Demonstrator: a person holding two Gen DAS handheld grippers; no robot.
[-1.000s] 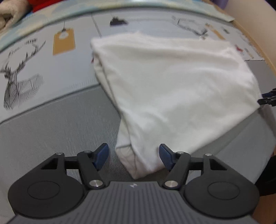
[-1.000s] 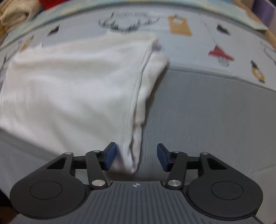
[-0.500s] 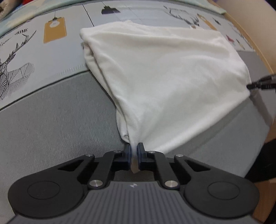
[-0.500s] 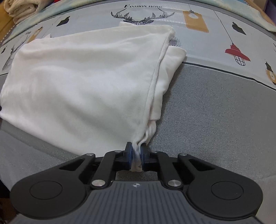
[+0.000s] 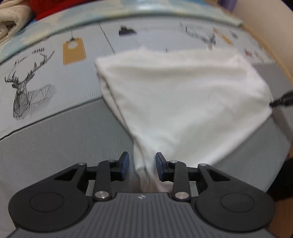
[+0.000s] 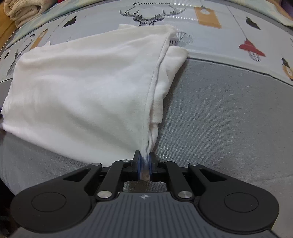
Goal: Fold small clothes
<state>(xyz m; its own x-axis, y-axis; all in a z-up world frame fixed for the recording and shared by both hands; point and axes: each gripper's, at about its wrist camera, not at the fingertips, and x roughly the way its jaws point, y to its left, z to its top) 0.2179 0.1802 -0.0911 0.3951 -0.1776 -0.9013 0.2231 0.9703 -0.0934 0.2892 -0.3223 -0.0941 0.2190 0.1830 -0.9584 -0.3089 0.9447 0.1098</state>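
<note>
White garment (image 6: 87, 87) corner pinched in right fingers (image 6: 140, 164); left fingers (image 5: 125, 164) parted.

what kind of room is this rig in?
Probably a home room, maybe a bedroom. A white garment lies on a grey padded surface with a deer-and-lamp printed mat, and folded clothes are piled at the far edge.

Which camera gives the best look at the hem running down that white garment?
The right wrist view. There the white garment is sharp, and its stitched hem runs clearly down to the right claw, which pinches the corner. The left wrist view is blurred by motion and shows only layered folds on its other edge, between the open left claw.
</note>
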